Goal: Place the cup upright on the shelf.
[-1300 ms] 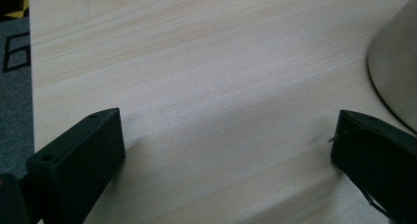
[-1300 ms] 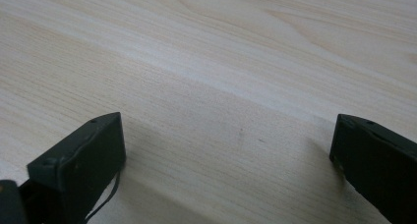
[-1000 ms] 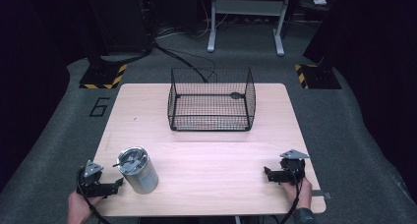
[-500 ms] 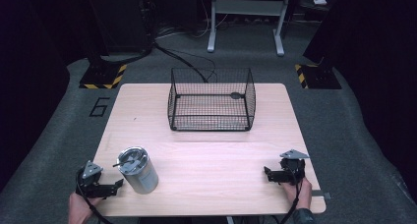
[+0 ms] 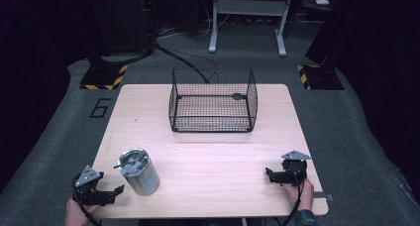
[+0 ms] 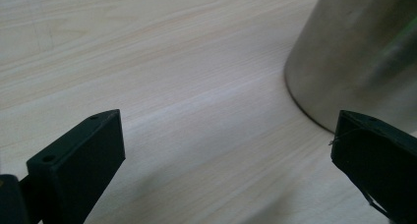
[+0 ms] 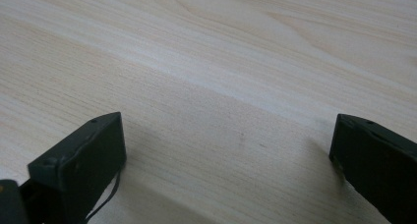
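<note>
A steel tumbler (image 5: 139,171) with a lidded top stands on the wooden table (image 5: 213,151) near its front left. My left gripper (image 5: 118,190) rests just left of it, open, jaws pointing at its base. In the left gripper view the tumbler (image 6: 361,57) rises at the upper right, just beyond the right jaw, and bare wood lies between the jaws. At the front right my right gripper (image 5: 268,173) lies open on the table, nothing between its jaws (image 7: 226,155). A black wire basket (image 5: 213,101) sits at the table's far middle.
A small dark object (image 5: 238,95) lies inside the basket at its back right. Past the table are black stands with yellow-striped bases (image 5: 104,77) and a metal frame (image 5: 247,18). Bare wood spans the table's middle.
</note>
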{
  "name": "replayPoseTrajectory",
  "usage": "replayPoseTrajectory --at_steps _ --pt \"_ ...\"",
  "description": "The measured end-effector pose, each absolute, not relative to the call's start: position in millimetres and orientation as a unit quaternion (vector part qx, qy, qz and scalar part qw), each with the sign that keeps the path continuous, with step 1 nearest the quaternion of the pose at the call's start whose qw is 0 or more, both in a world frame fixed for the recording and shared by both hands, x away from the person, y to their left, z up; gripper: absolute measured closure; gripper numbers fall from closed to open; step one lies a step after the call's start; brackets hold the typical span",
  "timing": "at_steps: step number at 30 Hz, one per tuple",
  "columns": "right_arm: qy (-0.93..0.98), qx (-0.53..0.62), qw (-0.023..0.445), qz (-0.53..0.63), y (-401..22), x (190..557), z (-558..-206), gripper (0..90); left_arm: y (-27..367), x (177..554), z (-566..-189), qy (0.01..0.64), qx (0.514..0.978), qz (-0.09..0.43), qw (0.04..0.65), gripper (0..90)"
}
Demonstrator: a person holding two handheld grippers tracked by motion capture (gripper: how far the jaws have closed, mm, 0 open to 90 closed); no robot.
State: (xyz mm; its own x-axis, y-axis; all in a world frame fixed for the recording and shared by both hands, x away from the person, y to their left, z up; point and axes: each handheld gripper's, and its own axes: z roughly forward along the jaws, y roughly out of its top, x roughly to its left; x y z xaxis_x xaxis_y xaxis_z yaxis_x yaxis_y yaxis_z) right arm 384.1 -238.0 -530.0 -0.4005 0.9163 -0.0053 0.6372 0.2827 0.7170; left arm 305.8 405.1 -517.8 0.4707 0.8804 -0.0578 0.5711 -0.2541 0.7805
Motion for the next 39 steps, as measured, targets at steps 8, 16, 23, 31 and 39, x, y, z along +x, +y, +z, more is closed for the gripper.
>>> replayPoseTrajectory --at_steps 8,16,23,31,39 --pt "0.771 0.504 0.215 0.324 -238 384 -530 0.1 394 294 -500 0.443 0.764 0.205 0.422 0.0" --pt "0.77 0.505 0.215 0.324 -238 384 -530 0.1 380 285 -482 0.413 0.764 0.199 0.454 0.0" --pt "0.77 0.505 0.215 0.324 -238 384 -530 0.1 368 286 -468 0.398 0.761 0.201 0.472 0.0" --pt "0.77 0.503 0.217 0.326 -238 384 -530 0.5 357 286 -460 0.395 0.739 0.213 0.503 0.0" --pt "0.771 0.502 0.216 0.326 -238 384 -530 0.7 342 289 -453 0.383 0.725 0.221 0.529 0.0"
